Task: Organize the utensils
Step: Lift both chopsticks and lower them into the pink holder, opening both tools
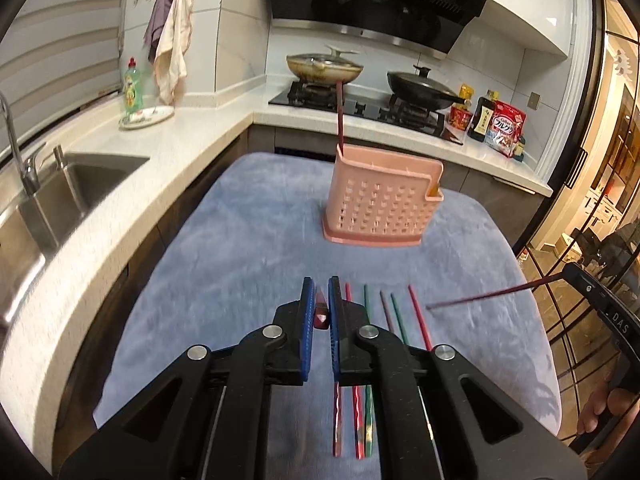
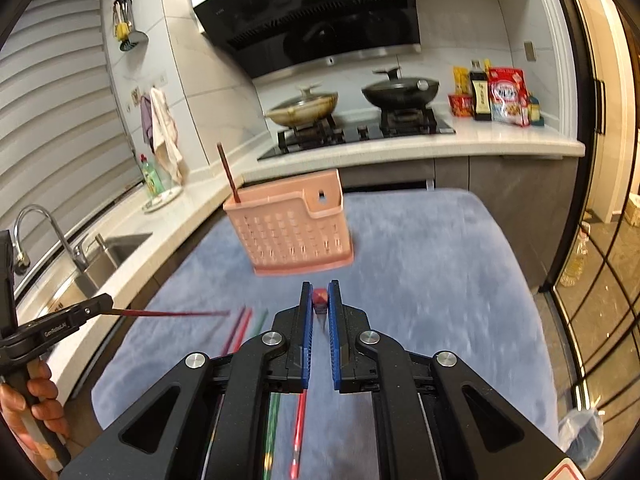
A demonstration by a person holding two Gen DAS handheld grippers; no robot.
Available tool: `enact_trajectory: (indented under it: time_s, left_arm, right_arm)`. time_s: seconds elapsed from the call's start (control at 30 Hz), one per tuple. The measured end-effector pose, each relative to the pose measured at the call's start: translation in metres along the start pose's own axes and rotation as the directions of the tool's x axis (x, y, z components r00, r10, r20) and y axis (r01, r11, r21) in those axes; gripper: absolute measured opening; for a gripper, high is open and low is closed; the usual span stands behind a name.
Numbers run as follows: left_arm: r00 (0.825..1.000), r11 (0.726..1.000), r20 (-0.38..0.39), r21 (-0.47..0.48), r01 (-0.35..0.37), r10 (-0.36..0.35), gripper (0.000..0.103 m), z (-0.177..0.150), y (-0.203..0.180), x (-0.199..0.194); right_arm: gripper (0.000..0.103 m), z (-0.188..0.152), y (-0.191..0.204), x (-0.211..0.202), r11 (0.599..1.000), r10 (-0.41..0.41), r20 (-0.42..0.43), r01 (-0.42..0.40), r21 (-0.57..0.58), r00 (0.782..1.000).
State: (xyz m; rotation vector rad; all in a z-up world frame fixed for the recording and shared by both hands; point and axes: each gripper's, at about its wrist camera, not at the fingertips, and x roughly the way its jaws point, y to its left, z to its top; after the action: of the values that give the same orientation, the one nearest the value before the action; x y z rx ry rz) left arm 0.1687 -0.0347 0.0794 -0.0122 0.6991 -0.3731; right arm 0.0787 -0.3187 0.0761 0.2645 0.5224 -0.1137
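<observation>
Currently: transport step.
Left gripper [image 1: 320,300]: jaws clamped on dark-red chopstick [image 1: 321,312].
Right gripper [image 2: 320,304]: jaws clamped on second chopstick [image 2: 320,298].
Next: align tips over pink holder [image 2: 292,232], lower, release.

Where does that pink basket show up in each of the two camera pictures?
Left wrist view: the pink basket stands right of centre on the blue cloth.
Right wrist view: the pink basket stands just left of centre on the same cloth.
Shared landmark: the dark chopstick standing in the basket's left end.
</observation>
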Motion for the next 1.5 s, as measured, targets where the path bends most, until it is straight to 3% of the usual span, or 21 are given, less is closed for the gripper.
enact_trajectory:
  time_s: [0.3, 0.5, 0.63, 0.87, 1.0, 1.13, 1.5]
  left_arm:
    - [0.996, 1.000, 0.091, -0.015, -0.012, 0.013, 0.007, 0.068, -0.002, 0.005]
    - [0.984, 1.000, 0.180, -0.015, -0.001, 0.003, 0.007, 0.120, -0.010, -0.004]
    - [0.962, 1.000, 0.271, -0.014, 0.008, -0.004, 0.007, 0.157, -0.020, -0.015]
    - [0.905, 1.000, 0.425, -0.011, 0.026, -0.019, 0.007, 0.216, -0.040, -0.017]
    - [0.890, 1.000, 0.456, -0.007, 0.022, -0.016, 0.007, 0.234, -0.048, 0.003]
    - [0.896, 1.000, 0.445, -0.011, 0.021, -0.014, 0.007, 0.242, -0.052, 0.033]
    - [0.945, 1.000, 0.328, -0.018, -0.006, 0.012, 0.007, 0.213, -0.048, 0.113]
  right_arm:
    - [0.007, 0.062, 0.002, 0.007, 1.000, 0.030, 0.078, -0.031, 0.002, 0.997]
    - [0.007, 0.114, 0.009, 0.011, 0.998, 0.057, 0.161, -0.058, -0.002, 0.985]
    - [0.007, 0.148, 0.015, 0.019, 0.998, 0.062, 0.222, -0.064, 0.001, 0.973]
    - [0.007, 0.202, 0.021, 0.048, 0.993, 0.097, 0.309, -0.115, 0.038, 0.946]
    - [0.007, 0.214, 0.023, 0.074, 0.992, 0.098, 0.312, -0.119, 0.049, 0.945]
    - [0.007, 0.215, 0.024, 0.103, 0.992, 0.099, 0.291, -0.118, 0.049, 0.952]
    - [0.007, 0.176, 0.011, 0.166, 0.993, 0.091, 0.163, -0.101, 0.054, 0.982]
